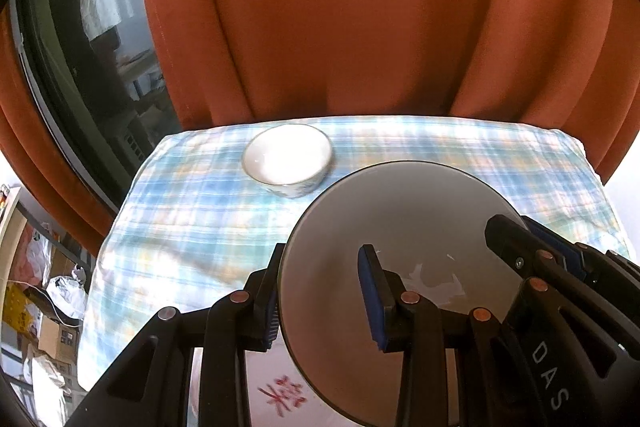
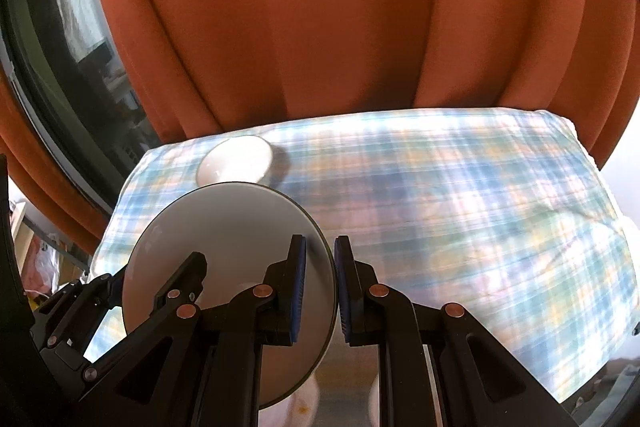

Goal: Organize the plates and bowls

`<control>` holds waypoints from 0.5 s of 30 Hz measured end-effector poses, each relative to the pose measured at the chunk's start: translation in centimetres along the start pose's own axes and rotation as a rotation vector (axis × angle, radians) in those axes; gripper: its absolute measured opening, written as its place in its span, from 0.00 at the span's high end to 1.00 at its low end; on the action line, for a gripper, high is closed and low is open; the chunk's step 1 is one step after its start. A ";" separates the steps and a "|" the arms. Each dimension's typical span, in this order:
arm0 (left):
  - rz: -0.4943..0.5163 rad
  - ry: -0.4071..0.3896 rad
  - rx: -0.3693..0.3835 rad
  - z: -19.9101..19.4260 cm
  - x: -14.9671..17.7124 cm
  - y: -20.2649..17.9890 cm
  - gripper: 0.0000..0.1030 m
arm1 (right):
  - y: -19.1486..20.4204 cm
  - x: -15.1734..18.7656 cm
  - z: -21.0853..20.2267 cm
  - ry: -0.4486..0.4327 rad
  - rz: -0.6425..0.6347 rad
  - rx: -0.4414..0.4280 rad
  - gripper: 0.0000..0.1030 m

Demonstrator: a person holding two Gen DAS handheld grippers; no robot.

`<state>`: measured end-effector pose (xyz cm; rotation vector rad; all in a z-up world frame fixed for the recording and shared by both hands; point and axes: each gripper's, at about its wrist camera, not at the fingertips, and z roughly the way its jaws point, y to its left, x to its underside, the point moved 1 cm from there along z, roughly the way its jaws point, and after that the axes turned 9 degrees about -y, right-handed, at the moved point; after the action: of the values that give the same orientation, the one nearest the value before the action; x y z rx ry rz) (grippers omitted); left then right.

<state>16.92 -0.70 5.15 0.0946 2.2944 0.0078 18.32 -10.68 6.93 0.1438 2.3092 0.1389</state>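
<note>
A large white bowl (image 1: 400,219) with a red pattern on its outside is held above the near edge of the plaid tablecloth (image 1: 180,211). My left gripper (image 1: 320,299) is shut on its left rim, one finger inside and one outside. My right gripper (image 2: 320,287) is shut on its right rim, and the bowl (image 2: 232,227) fills the lower left of the right wrist view. A small white bowl (image 1: 287,157) with a blue pattern stands on the cloth at the far left, also seen in the right wrist view (image 2: 236,161).
An orange curtain (image 1: 340,19) hangs right behind the table. A dark window (image 1: 92,67) is at the left. Boxes and bags (image 1: 44,307) clutter the floor at the lower left. The plaid cloth (image 2: 460,207) stretches to the right.
</note>
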 end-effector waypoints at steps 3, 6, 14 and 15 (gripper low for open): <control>0.002 -0.002 0.004 -0.4 0.6 -1.6 0.67 | -2.0 0.6 -0.8 -0.004 0.003 0.000 0.82; 0.002 -0.001 0.011 -0.8 1.0 -3.3 0.67 | -3.9 1.1 -1.6 -0.009 0.004 0.006 0.82; 0.034 0.013 0.038 -1.4 2.6 -7.7 0.67 | -8.8 2.7 -3.1 -0.004 0.028 0.027 0.82; 0.039 0.019 0.044 -1.4 2.9 -8.3 0.67 | -9.3 2.9 -3.2 -0.003 0.032 0.030 0.82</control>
<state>13.36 -8.74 3.62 0.1622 2.3117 -0.0217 13.43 -19.64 5.59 0.1966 2.3077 0.1207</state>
